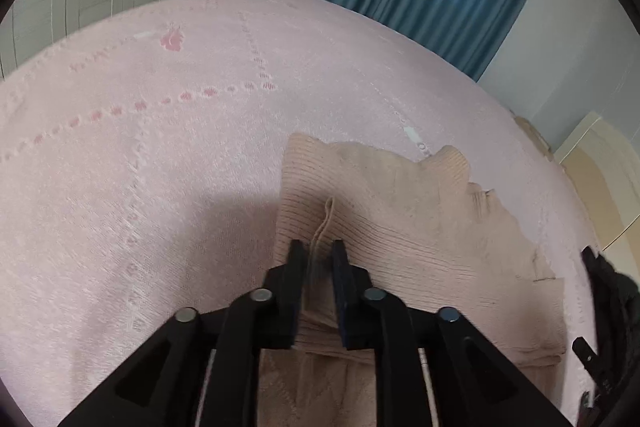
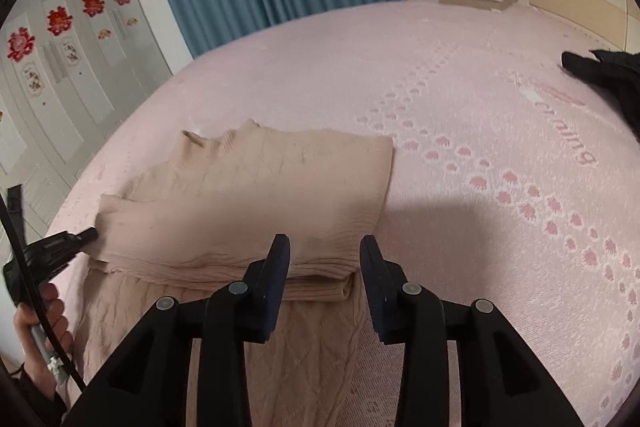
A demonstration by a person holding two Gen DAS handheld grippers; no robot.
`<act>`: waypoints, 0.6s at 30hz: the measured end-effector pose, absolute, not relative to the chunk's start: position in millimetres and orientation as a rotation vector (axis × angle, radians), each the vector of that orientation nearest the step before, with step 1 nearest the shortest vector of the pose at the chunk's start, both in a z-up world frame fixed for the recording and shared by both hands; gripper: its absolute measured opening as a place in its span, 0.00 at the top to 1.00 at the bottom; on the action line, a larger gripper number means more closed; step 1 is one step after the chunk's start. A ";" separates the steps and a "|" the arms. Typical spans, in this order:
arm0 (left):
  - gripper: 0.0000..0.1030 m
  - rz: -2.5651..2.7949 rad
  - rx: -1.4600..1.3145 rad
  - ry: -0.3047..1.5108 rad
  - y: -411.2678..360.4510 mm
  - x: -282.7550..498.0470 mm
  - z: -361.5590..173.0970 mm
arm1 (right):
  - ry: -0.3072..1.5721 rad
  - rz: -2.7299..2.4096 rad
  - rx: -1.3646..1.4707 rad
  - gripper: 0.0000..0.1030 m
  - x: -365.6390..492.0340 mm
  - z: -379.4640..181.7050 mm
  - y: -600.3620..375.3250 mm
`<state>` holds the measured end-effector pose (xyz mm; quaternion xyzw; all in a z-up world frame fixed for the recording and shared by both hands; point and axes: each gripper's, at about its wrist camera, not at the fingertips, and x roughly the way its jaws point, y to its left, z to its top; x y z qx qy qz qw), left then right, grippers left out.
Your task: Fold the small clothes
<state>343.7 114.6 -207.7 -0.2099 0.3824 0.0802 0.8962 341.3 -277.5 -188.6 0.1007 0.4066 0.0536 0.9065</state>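
From the left wrist, the left claw was nearly closed, pinching a small ridge of the beige knit sweater near its folded left edge. The sweater lay on the pink bedspread, and its upper part looked already turned down over the body (the ribbed hem sat in layers just under the claw). A black garment showed at the far right.

From the right wrist, the right claw stood wide open and held nothing, hovering over the right end of the layered fold of the sweater. The left claw touched the sweater's far-left edge. A hand gripped its handle. I judged one fold laid, with further folds still to come, and the black garment untouched.
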 end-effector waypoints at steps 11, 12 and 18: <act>0.50 0.217 -0.315 0.877 101.7 355.3 -223.2 | 0.932 0.008 0.156 0.62 351.3 -209.9 -279.6; 0.49 0.212 -0.329 0.864 104.3 353.7 -222.6 | 0.931 0.005 0.172 0.61 350.7 -210.0 -282.9; 0.48 0.219 -0.418 0.836 124.2 340.9 -216.7 | 0.899 -0.038 0.258 0.56 341.8 -201.8 -298.1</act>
